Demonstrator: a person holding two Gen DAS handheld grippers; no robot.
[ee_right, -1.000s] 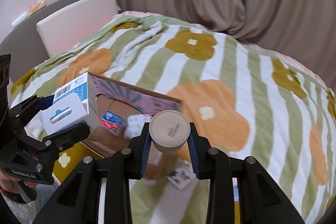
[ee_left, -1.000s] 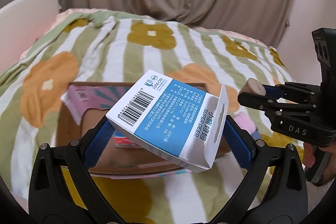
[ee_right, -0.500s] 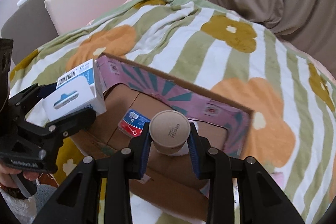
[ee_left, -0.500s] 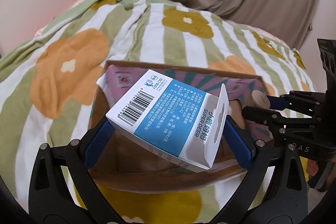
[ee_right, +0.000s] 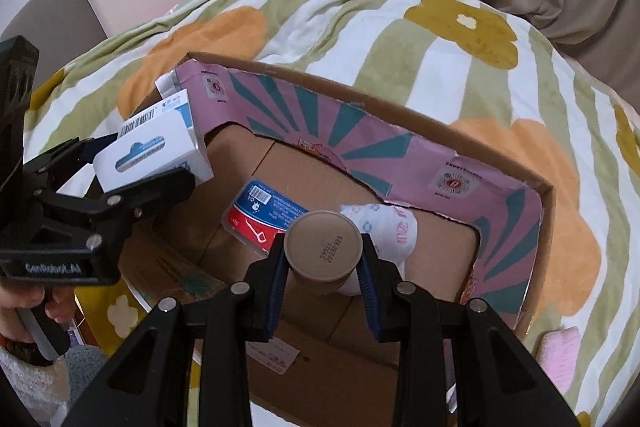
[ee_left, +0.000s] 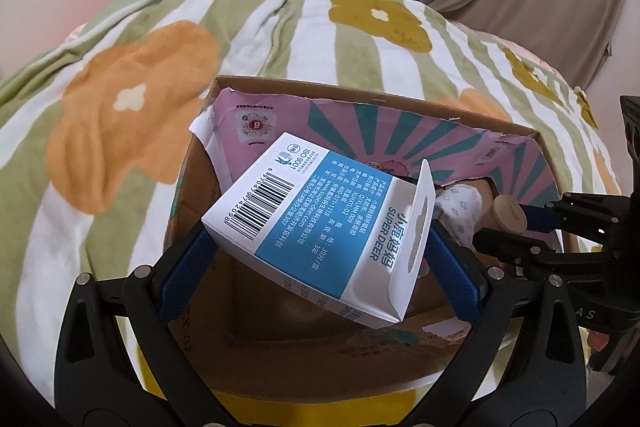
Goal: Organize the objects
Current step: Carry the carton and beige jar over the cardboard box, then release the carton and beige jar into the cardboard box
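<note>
The right gripper [ee_right: 323, 253] pinches a tan cardboard tube [ee_right: 322, 245] over the open brown cardboard box [ee_right: 546, 211]. Left of it, the left gripper [ee_left: 320, 247] clamps a white-and-blue carton [ee_left: 320, 211] above the box's left side. Farther off lies a striped flowered blanket [ee_right: 420, 39].

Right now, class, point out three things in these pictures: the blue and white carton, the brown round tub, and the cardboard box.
blue and white carton [ee_left: 320, 223]: left wrist view, on its printed blue side.
brown round tub [ee_right: 323, 243]: right wrist view, on its stamped flat end.
cardboard box [ee_right: 400, 107]: right wrist view, on its far rim.
</note>
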